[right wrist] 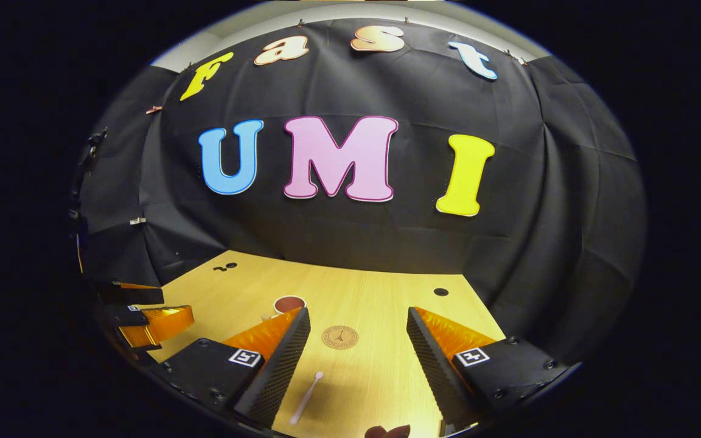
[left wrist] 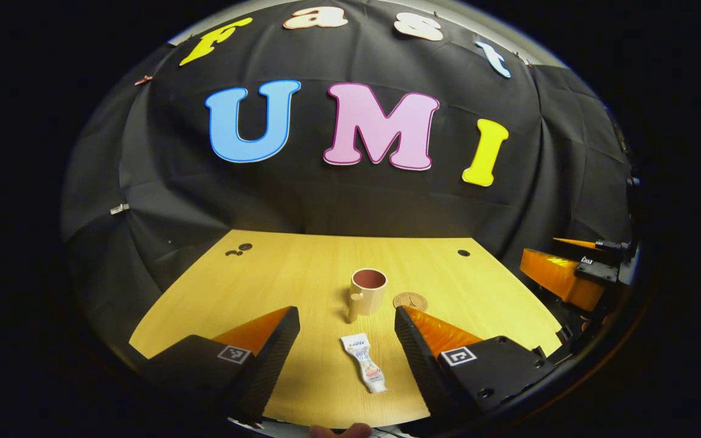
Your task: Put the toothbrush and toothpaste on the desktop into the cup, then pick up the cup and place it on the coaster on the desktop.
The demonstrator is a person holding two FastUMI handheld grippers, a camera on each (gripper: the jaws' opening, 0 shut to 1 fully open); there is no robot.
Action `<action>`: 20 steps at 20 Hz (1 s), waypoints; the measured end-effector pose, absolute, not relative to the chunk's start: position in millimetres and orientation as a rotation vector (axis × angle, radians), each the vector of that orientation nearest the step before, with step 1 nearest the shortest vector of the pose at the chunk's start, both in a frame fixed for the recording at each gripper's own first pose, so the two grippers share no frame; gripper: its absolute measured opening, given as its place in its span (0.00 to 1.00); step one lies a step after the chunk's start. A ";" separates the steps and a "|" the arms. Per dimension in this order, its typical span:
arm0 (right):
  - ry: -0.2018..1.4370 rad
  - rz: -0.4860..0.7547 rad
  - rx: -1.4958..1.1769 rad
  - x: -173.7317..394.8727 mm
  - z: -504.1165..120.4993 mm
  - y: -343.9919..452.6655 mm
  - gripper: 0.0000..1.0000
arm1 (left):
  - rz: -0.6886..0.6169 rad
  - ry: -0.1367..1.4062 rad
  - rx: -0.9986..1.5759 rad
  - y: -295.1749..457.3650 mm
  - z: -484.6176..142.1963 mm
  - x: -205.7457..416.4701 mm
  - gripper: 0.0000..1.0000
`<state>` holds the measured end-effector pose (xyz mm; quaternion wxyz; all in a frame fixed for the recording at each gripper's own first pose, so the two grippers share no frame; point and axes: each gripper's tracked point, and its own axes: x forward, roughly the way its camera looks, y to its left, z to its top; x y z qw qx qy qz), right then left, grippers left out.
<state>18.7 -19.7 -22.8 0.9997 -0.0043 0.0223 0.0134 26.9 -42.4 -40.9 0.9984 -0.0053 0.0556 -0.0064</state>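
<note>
In the left gripper view, the left gripper (left wrist: 345, 347) is held above the wooden table (left wrist: 302, 267) with its jaws spread wide and nothing between them gripped. The toothpaste (left wrist: 364, 362) is seen lying flat on the table in the gap between the jaws, apart from both. The cup (left wrist: 367, 293) stands upright just beyond the jaw tips, and the coaster (left wrist: 410, 301) lies just right of it.

In the right gripper view, the right gripper (right wrist: 356, 353) is likewise held with jaws spread and empty. The toothbrush (right wrist: 306, 398) lies on the table between them, nearer the left jaw; its bristle end cannot be made out with certainty. The coaster (right wrist: 339, 336) is seen beyond, between the jaw tips, and the cup (right wrist: 288, 303) is partly hidden behind the left jaw.
</note>
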 end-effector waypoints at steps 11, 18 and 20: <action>0.166 0.038 0.013 15.8 -73.0 -36.7 0.99 | 0.002 0.392 -0.081 -70.4 -135.0 87.3 0.98; 0.205 0.017 0.018 6.4 -91.2 -62.0 0.98 | 0.045 0.557 -0.094 -73.9 -188.4 127.5 0.97; 0.220 0.005 0.024 4.8 -97.2 -71.6 0.98 | 0.061 0.612 -0.105 -71.9 -204.9 136.7 0.97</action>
